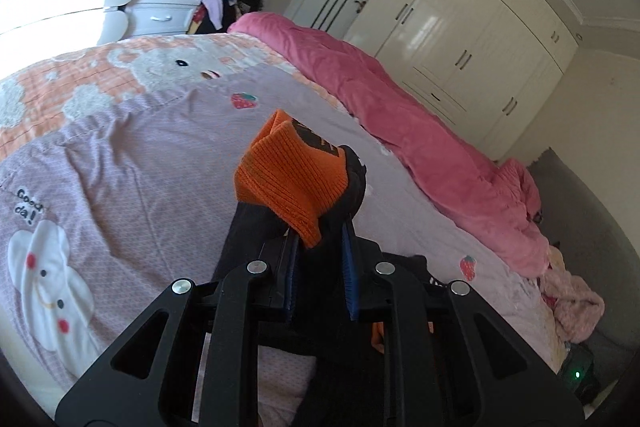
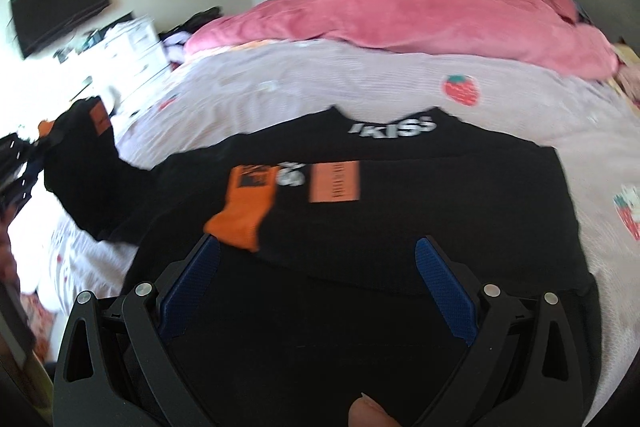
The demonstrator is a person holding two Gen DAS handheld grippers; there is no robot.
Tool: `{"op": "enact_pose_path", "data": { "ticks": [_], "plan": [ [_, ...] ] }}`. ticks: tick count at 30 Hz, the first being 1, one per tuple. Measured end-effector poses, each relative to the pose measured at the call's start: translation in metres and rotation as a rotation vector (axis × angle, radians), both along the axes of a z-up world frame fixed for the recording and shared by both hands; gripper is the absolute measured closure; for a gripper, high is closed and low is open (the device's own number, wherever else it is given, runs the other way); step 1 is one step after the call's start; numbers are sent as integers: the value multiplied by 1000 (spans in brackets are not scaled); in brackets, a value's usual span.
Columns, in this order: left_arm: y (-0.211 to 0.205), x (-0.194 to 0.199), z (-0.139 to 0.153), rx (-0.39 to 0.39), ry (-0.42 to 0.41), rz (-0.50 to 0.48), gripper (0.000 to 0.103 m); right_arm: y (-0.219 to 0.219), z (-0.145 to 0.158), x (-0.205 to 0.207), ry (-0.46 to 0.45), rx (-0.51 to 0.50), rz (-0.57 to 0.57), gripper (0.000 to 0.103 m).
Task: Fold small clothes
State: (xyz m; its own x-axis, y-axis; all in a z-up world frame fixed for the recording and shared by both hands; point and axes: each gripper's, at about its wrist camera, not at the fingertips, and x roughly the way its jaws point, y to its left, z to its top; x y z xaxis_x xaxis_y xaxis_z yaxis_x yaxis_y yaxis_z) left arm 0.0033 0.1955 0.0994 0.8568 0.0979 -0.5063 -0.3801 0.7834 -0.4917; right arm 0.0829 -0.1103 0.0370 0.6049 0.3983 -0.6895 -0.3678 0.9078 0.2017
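Left gripper (image 1: 318, 239) (clamped): orange-cuffed black sleeve (image 1: 292, 179)

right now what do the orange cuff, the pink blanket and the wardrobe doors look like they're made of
Orange cuff: ribbed knit, matte; fine parallel ribs show, probably cotton or acrylic.
Pink blanket: soft plush or fleece, going by its fuzzy, dull surface and rounded folds.
Wardrobe doors: smooth cream panels with a glossy finish, since window light reflects off them; lacquered board or laminate, can't tell which.
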Motion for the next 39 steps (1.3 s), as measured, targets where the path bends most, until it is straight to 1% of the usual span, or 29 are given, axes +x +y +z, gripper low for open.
{"op": "enact_pose_path", "data": {
  "ticks": [5,9,13,20,24,26,27,30,31,33,35,39],
  "plan": [
    [-35,17,-7,15,26,-105,92,-31,-1,11,32,38,-75,5],
    [-58,29,-16,34,58,-182,92,-48,2,16,39,66,-117,5],
    [-72,37,-23,57,87,-246,92,-58,6,17,36,80,-143,5],
    [-87,40,-35,66,131,-305,92,-68,5,21,48,98,-170,5],
    [-98,43,-39,91,157,-354,91,-67,6,21,47,94,-173,5],
    [-107,46,-42,101,176,-386,88,-67,5,22,48,92,-173,5],
    [-111,48,-45,110,194,-413,84,-66,5,22,49,90,-173,5],
    [-117,49,-47,96,193,-471,83,-66,4,22,52,88,-175,5],
    [-118,48,-47,90,189,-482,79,-67,4,23,52,88,-176,5],
    [-117,47,-45,89,179,-481,77,-67,3,23,54,88,-175,5],
    [-116,46,-44,107,175,-459,77,-66,2,23,54,86,-174,5],
    [-106,46,-43,107,184,-415,73,-60,-1,21,75,95,-145,5]
  ]
}}
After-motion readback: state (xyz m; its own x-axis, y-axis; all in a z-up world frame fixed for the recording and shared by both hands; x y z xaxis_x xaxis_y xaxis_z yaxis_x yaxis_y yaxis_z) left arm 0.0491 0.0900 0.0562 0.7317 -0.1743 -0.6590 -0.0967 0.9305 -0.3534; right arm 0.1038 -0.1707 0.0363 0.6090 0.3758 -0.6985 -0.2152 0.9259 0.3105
